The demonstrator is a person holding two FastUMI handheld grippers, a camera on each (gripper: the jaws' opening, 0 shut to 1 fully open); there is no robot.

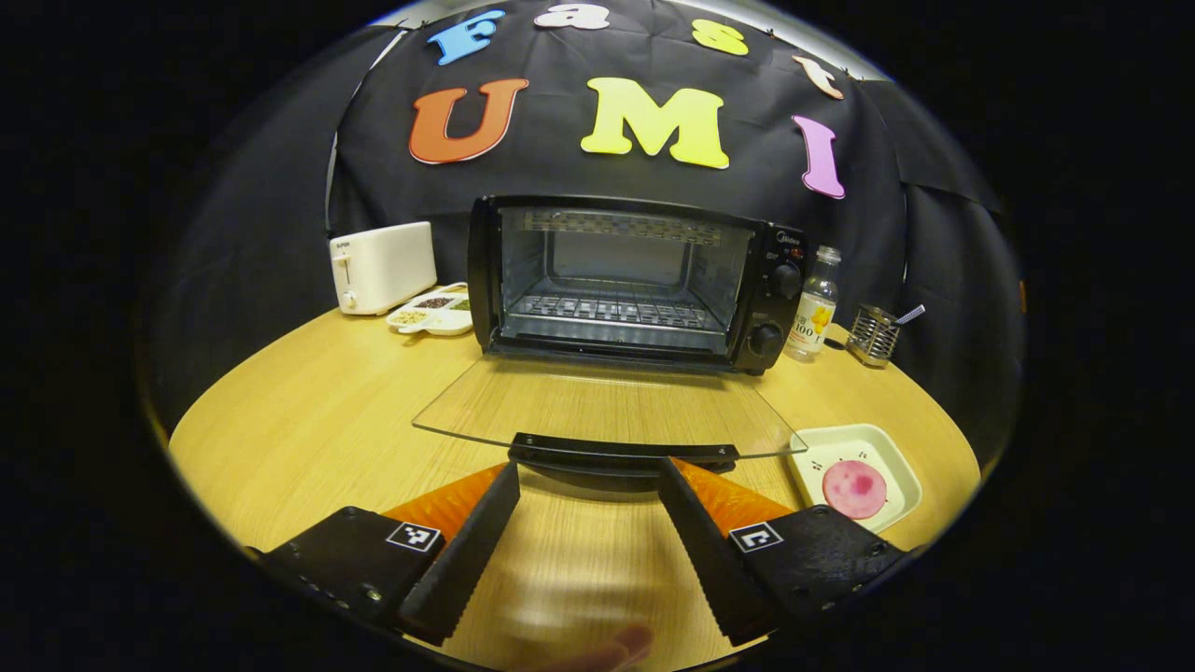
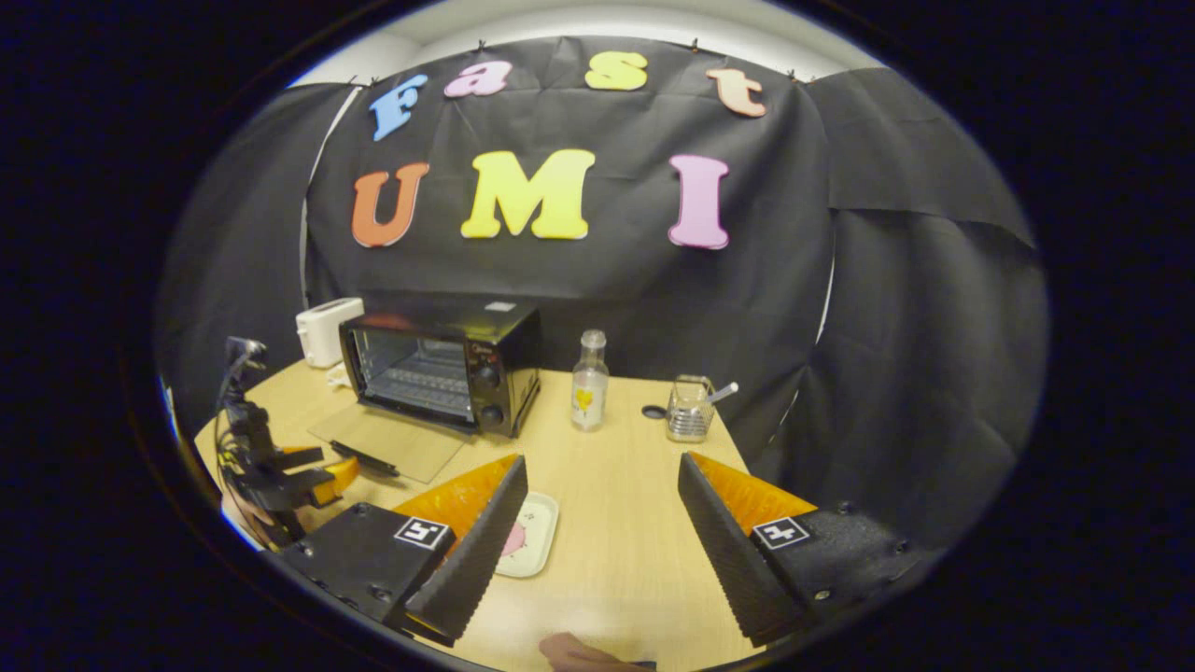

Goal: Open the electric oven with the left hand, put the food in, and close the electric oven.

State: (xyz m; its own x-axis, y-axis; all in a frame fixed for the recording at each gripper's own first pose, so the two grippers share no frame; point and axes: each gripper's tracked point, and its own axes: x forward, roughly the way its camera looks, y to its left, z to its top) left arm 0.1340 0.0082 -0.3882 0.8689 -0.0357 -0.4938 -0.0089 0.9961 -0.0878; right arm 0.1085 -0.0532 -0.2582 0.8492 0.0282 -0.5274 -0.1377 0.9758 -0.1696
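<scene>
On the round, pale wood-grain counter (image 1: 308, 411), the left gripper view starts at the far left with a boxy white toaster (image 1: 381, 267) with smooth plastic sides, and just to its right a white divided dish (image 1: 431, 315) whose compartments hold small heaps of brown, tan and greenish grains. Next comes the electric oven (image 1: 624, 280), a black metal box with a wire rack inside and two round knobs down its right panel; its glass door (image 1: 607, 406) lies folded flat down toward the camera, see-through, with a dark bar handle (image 1: 624, 453) along the near edge. The left tongs (image 1: 590, 485) stand open just short of that handle, fingers spread to either side and gripping nothing. Right of the oven stands a clear bottle (image 1: 812, 304) with a yellow label, then a wire mesh holder (image 1: 874, 333) with a slim utensil leaning in it. Near the front right, a shallow white square plate (image 1: 894, 455) holds the food (image 1: 854, 488), a flat round pink slice. In the right gripper view the left tongs show at the far left, beside the lowered door, while the right tongs (image 2: 603, 476) hang open and empty over the counter, the plate partly hidden behind their left finger (image 2: 476, 551).
</scene>
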